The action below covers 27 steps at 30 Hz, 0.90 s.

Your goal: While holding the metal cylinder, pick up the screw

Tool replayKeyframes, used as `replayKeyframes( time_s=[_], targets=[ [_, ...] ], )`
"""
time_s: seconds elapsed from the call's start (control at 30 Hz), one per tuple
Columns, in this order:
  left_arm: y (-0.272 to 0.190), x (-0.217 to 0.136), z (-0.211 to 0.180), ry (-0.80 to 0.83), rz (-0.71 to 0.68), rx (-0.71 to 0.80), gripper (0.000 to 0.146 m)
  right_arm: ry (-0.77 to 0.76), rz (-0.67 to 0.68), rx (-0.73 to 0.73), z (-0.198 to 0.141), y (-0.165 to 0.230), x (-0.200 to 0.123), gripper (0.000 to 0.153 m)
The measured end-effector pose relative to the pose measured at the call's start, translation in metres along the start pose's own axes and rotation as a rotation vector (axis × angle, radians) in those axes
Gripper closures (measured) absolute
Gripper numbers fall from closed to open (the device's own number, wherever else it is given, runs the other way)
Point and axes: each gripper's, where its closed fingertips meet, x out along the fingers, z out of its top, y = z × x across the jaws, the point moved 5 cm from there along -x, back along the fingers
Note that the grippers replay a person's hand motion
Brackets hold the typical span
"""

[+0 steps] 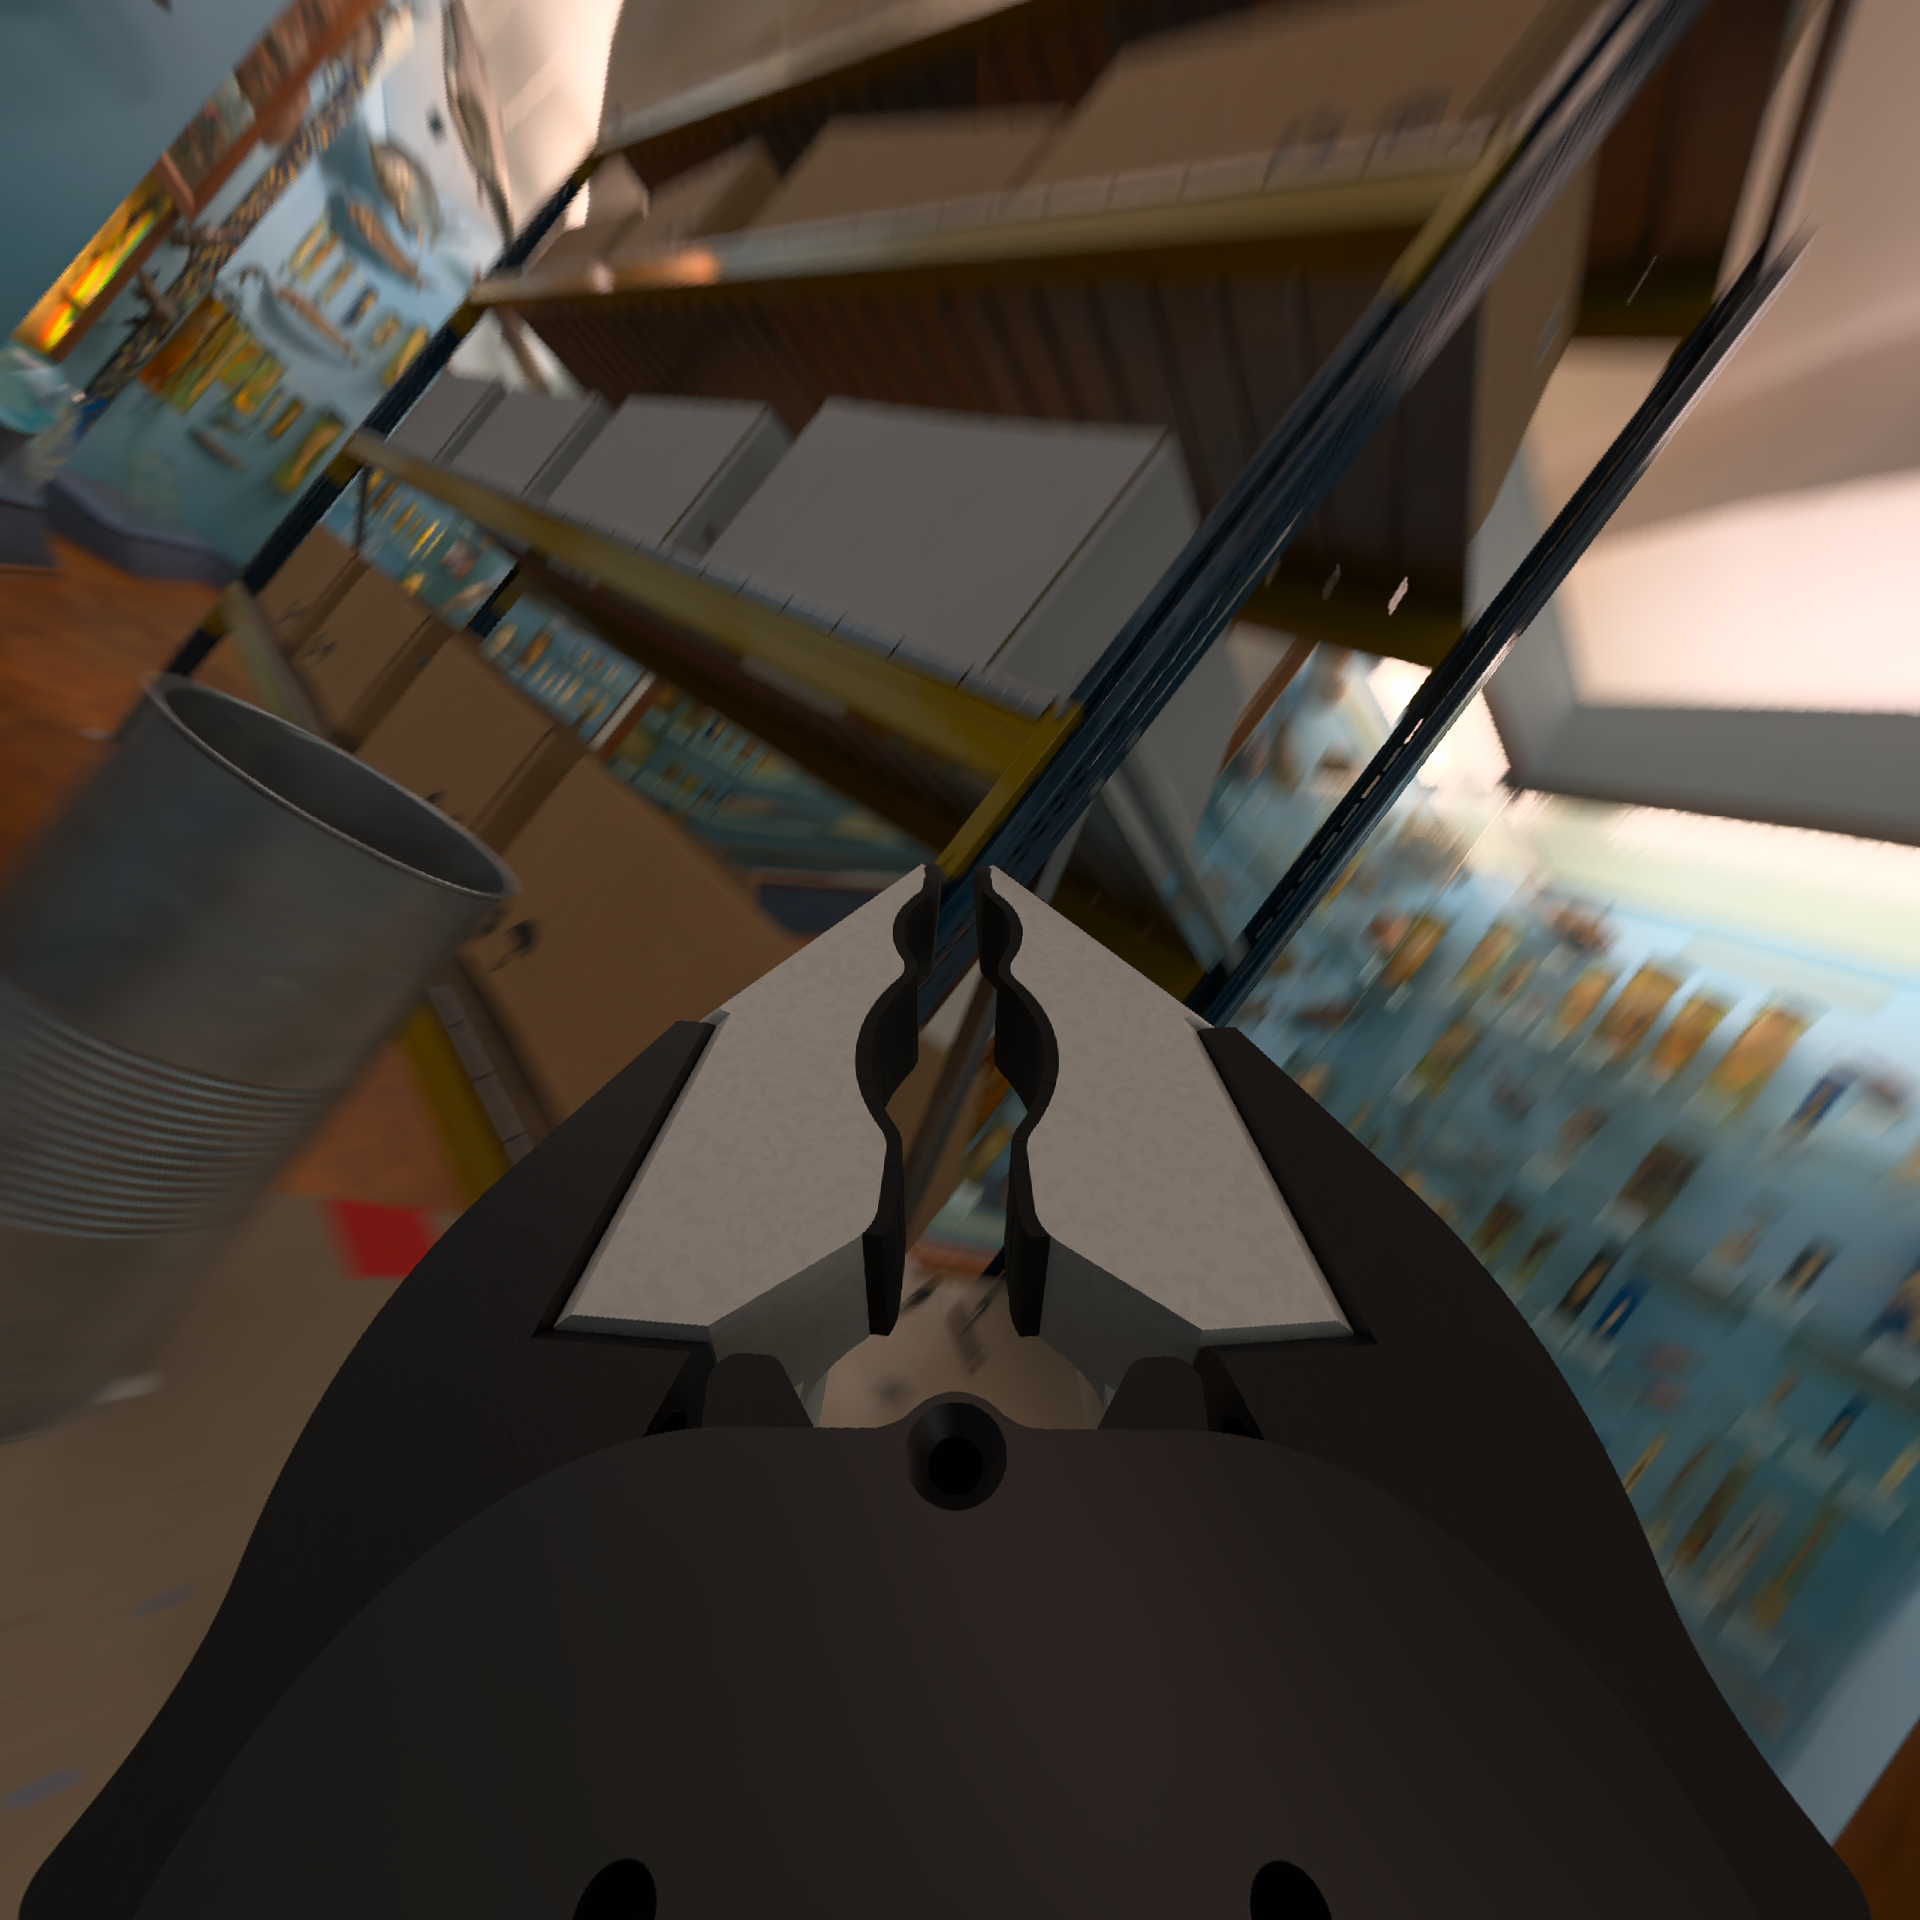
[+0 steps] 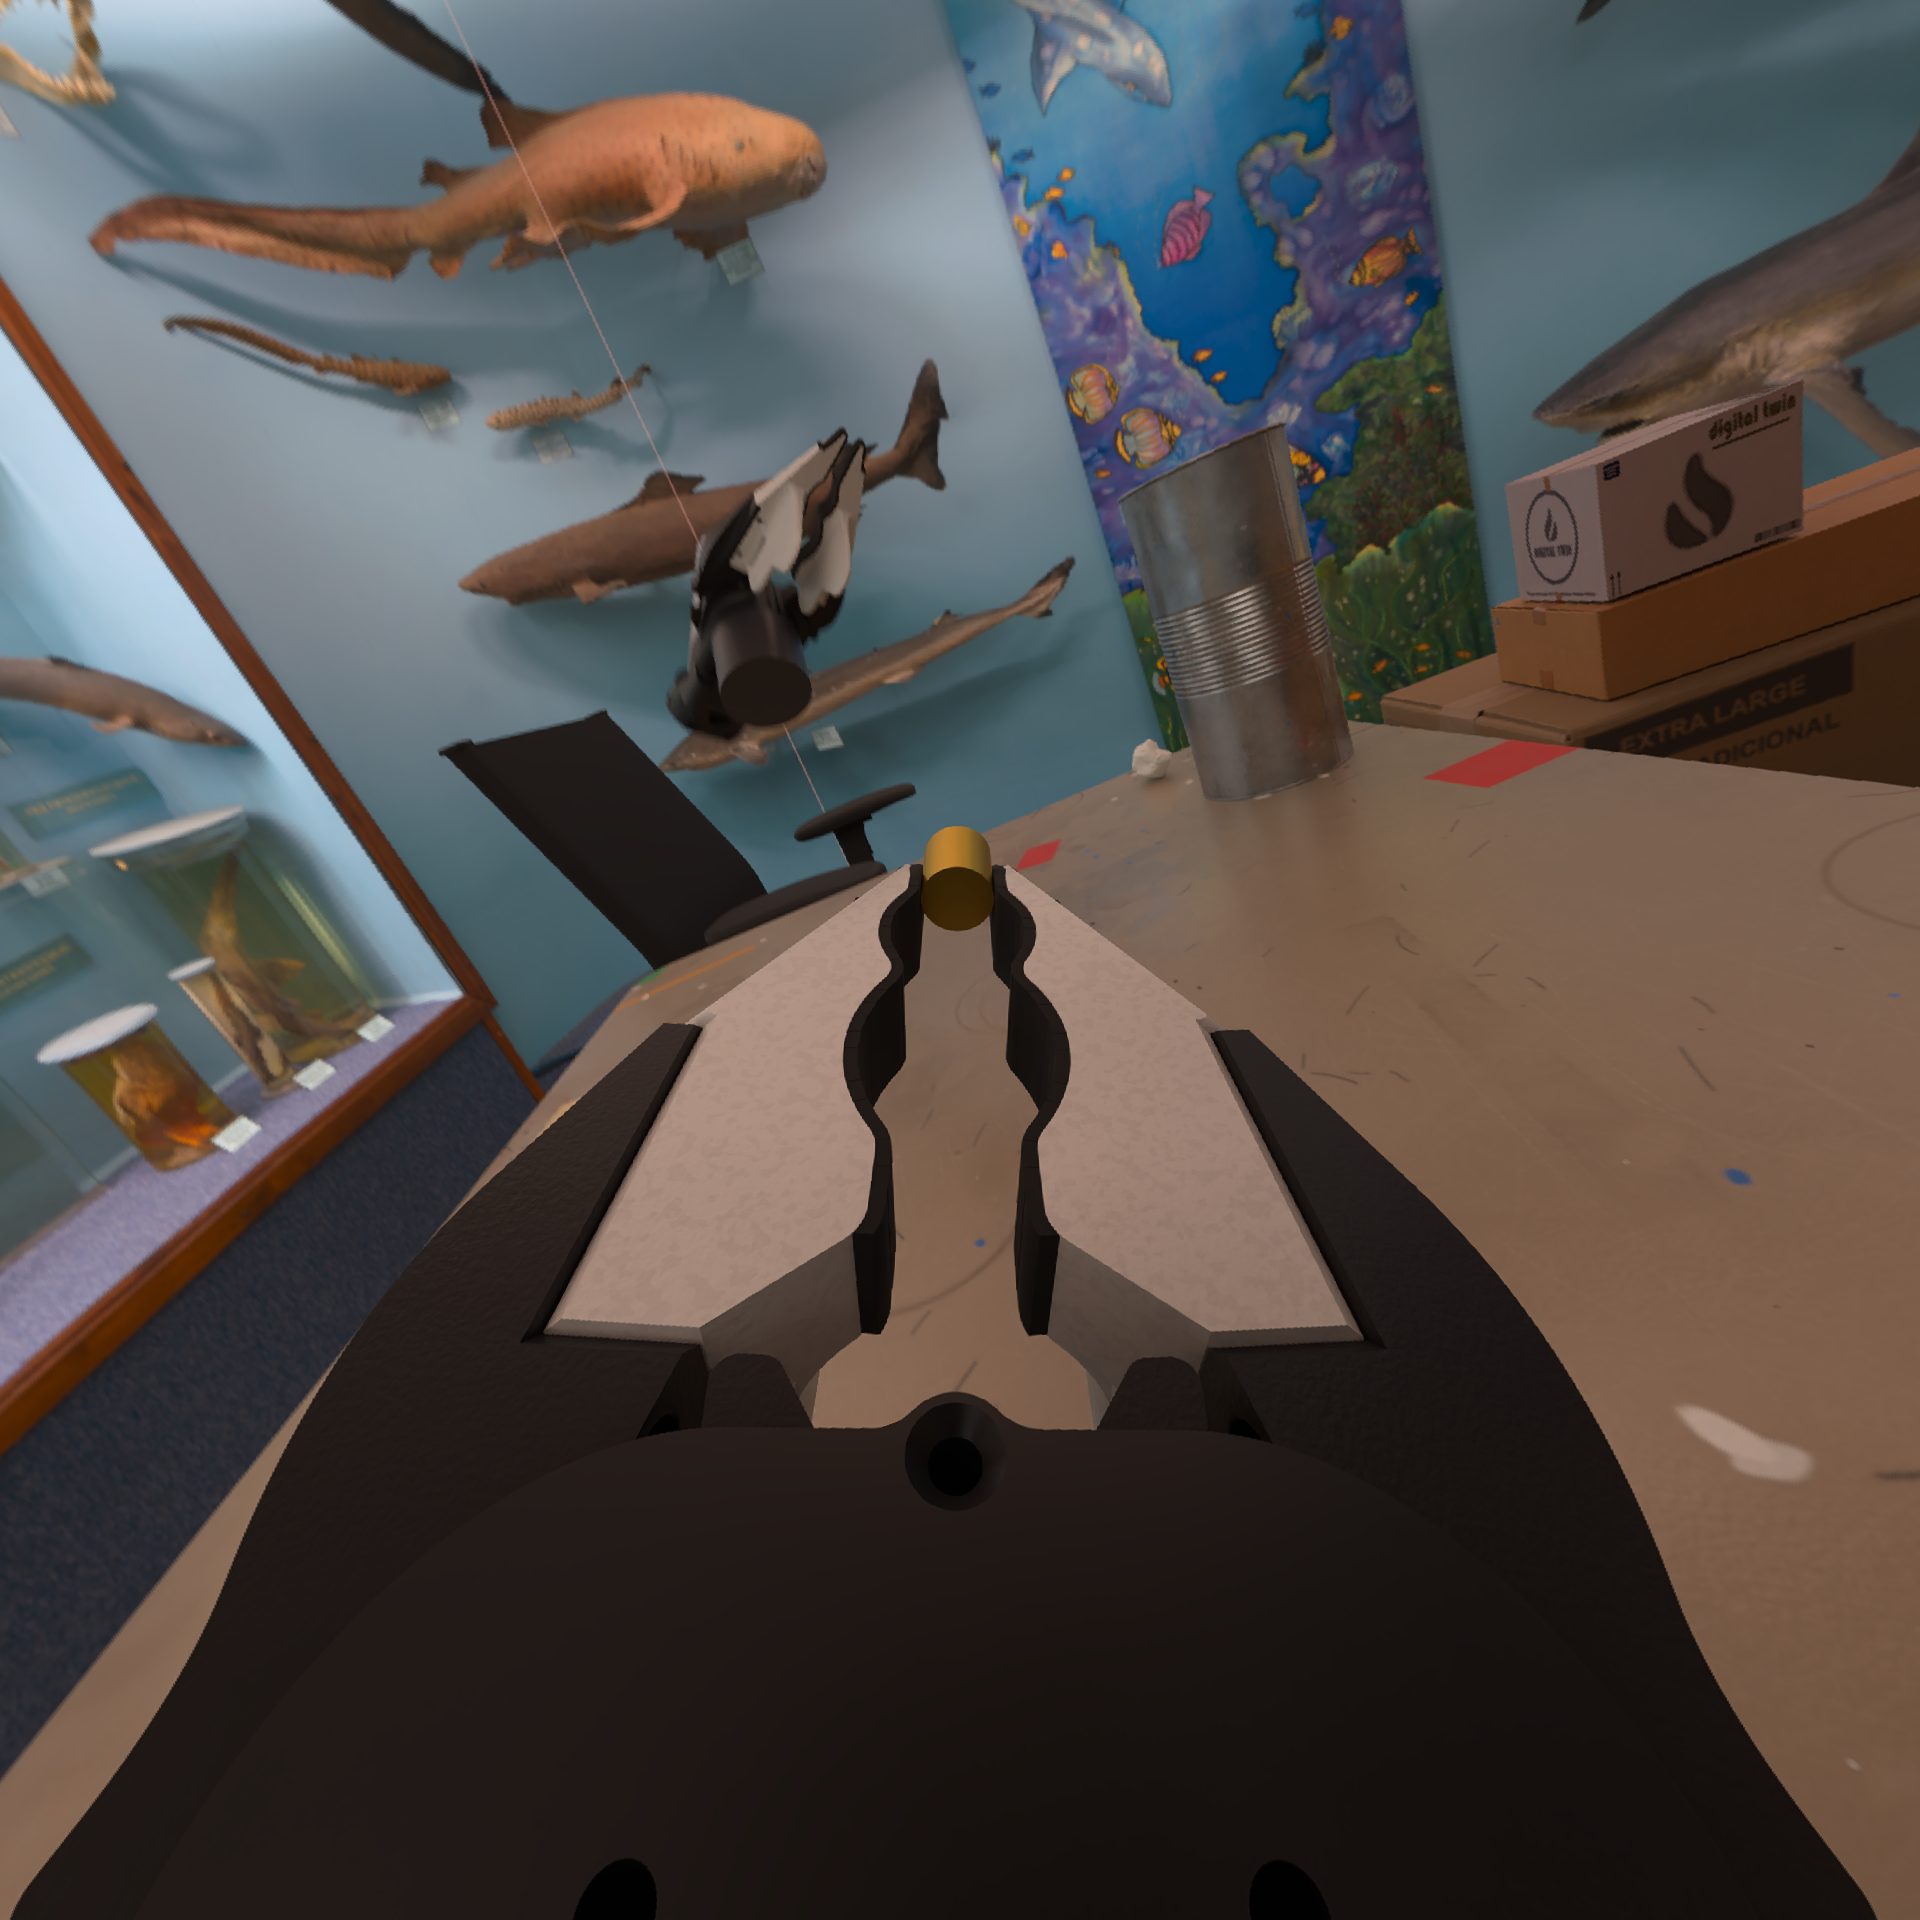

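My right gripper (image 2: 958, 883) is shut on a small brass-coloured metal cylinder (image 2: 956, 881), pinched between the fingertips a little above the tan table (image 2: 1455, 1039). My left gripper (image 1: 958, 883) has its jaws almost together, with only a narrow slit and nothing visible between them. In the right wrist view the left gripper (image 2: 836, 462) floats high above the table's far left edge, pointing up and away. No screw shows in either view.
A tall ribbed tin can (image 2: 1236, 613) stands at the table's far side and also shows in the left wrist view (image 1: 208, 987). Stacked cardboard boxes (image 2: 1662, 623) sit at the far right, with a crumpled paper ball (image 2: 1148, 758) by the can. A black office chair (image 2: 644, 821) stands beyond the table's left edge.
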Motion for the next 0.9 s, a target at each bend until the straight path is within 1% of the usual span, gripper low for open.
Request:
replayKeyframes(
  time_s=[0.07,0.13,0.23,0.3,0.4,0.47,0.53,0.6,0.67,0.7,0.83,0.9],
  targets=[
    [-0.005,0.006,-0.029,-0.162,-0.058,-0.156,0.14,-0.025,0.006,0.021,0.002,0.001,0.001,0.141],
    [-0.009,0.016,-0.06,-0.292,-0.111,-0.344,0.14,-0.047,0.012,0.037,0.005,0.003,0.003,0.141],
    [-0.022,0.039,-0.105,-0.37,-0.243,-0.558,0.14,-0.09,0.025,0.066,0.007,0.004,0.006,0.141],
    [-0.035,0.056,-0.134,-0.36,-0.285,-0.638,0.14,-0.116,0.026,0.087,0.008,0.004,0.005,0.141],
    [-0.054,0.075,-0.175,-0.275,-0.304,-0.747,0.14,-0.138,0.016,0.15,0.007,0.006,0.001,0.141],
    [-0.061,0.082,-0.197,-0.202,-0.292,-0.775,0.14,-0.132,-0.014,0.198,0.002,0.007,-0.002,0.141],
    [-0.058,0.083,-0.215,-0.078,-0.219,-0.723,0.14,-0.11,-0.066,0.243,-0.004,0.007,-0.007,0.141],
    [-0.044,0.075,-0.226,0.046,-0.124,-0.632,0.14,-0.088,-0.121,0.269,-0.008,0.007,-0.016,0.141],
    [-0.023,0.06,-0.231,0.098,0.038,-0.519,0.14,-0.067,-0.18,0.272,-0.011,0.006,-0.025,0.141],
    [-0.014,0.051,-0.234,0.096,0.116,-0.503,0.14,-0.056,-0.206,0.266,-0.011,0.005,-0.028,0.141],
    [0.003,0.021,-0.258,0.088,0.317,-0.568,0.14,-0.029,-0.245,0.248,-0.012,0.004,-0.033,0.141],
    [0.003,0.014,-0.269,0.088,0.356,-0.59,0.14,-0.017,-0.244,0.239,-0.013,0.003,-0.031,0.141]
  ],
)
